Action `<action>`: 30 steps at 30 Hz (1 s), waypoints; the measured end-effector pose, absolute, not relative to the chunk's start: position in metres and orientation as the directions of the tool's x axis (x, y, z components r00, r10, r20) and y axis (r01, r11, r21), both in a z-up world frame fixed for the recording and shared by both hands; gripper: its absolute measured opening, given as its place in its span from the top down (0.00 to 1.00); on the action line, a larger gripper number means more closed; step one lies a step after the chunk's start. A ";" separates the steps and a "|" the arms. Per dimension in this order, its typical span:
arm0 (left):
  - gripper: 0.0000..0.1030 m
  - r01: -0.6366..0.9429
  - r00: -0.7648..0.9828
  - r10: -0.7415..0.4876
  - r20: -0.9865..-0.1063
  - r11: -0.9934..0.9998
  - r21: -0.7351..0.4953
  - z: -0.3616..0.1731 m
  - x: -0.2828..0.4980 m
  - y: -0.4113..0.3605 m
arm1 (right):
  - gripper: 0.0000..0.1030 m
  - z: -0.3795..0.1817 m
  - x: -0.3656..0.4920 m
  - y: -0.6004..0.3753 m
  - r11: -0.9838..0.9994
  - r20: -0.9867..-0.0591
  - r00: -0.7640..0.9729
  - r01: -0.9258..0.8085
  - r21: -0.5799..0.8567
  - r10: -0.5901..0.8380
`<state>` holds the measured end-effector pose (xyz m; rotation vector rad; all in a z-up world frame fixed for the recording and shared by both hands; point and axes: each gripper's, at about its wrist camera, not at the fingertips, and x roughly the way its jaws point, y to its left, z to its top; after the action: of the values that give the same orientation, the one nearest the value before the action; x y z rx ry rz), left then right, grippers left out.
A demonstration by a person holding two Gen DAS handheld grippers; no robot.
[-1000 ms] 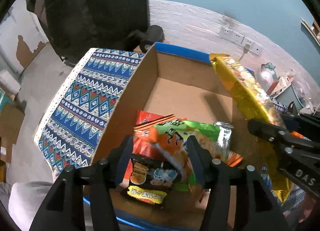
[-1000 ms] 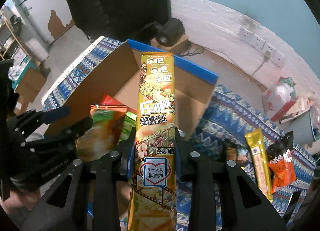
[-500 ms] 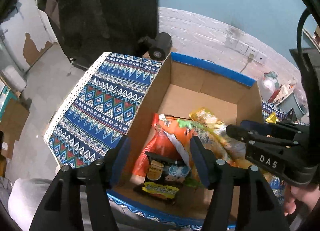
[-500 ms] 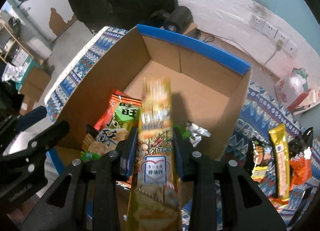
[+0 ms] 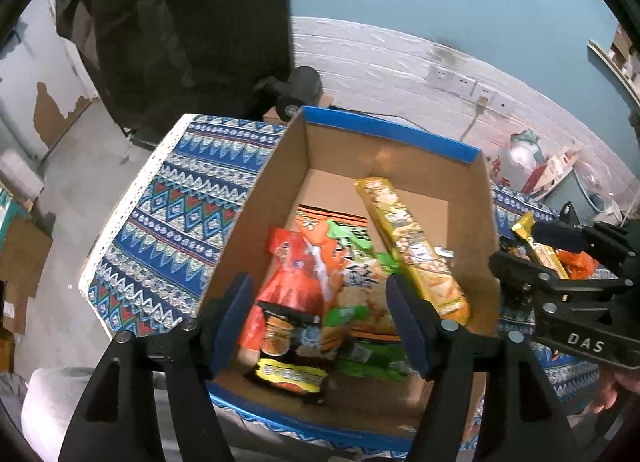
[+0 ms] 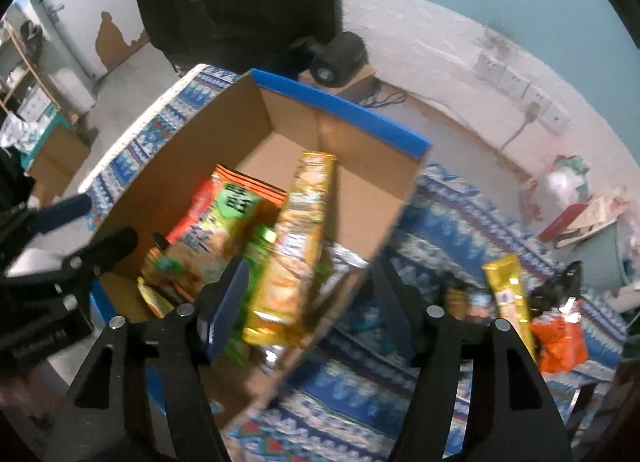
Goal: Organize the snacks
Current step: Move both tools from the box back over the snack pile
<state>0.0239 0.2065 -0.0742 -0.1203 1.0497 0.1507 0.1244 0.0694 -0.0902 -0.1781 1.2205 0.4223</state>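
An open cardboard box [image 5: 256, 201] with a blue rim [image 6: 340, 107] sits on a patterned cloth. It holds an orange-green bag [image 5: 348, 262], a red bag [image 5: 292, 270] and a black-yellow packet [image 5: 292, 346]. A long yellow snack pack [image 5: 412, 250] lies free in the box along its right wall; it also shows in the right wrist view [image 6: 296, 250]. My left gripper [image 5: 324, 322] is open and empty above the box's near end. My right gripper [image 6: 308, 306] is open just behind the yellow pack and shows at the right in the left wrist view [image 5: 532, 250].
More snacks lie on the cloth right of the box: a yellow stick pack [image 6: 508, 298], an orange bag [image 6: 560, 342] and a dark packet [image 6: 560, 286]. The cloth's left edge [image 5: 132, 197] drops to the floor. A white wall with sockets [image 6: 516, 89] stands behind.
My right gripper carried the long yellow pack over the box, opened and let it go; it now lies inside. The left gripper stayed open and rose a little.
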 end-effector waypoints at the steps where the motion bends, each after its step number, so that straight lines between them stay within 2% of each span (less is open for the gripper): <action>1: 0.32 -0.175 0.488 0.059 -0.871 0.984 -0.032 -0.074 0.024 0.204 | 0.35 -0.089 0.123 0.064 0.911 -0.935 0.282 -0.403 0.087 0.214; 7: 0.32 -0.129 0.490 0.026 -0.871 0.991 -0.043 -0.068 0.027 0.177 | 0.35 -0.080 0.112 0.028 0.918 -0.939 0.295 -0.394 0.051 0.179; 11: 0.28 -0.085 0.503 0.029 -0.864 0.996 -0.016 -0.063 0.027 0.156 | 0.31 -0.073 0.104 0.007 0.924 -0.934 0.320 -0.381 0.024 0.156; 30: 0.28 0.084 0.495 0.006 -0.869 0.995 0.054 -0.058 0.038 0.063 | 0.28 -0.066 0.075 -0.103 0.964 -0.933 0.349 -0.266 -0.006 0.091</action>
<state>0.0380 0.0634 -0.0578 0.0938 1.0520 -0.0475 0.0752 -0.1031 -0.0660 -0.1669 1.1940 0.2327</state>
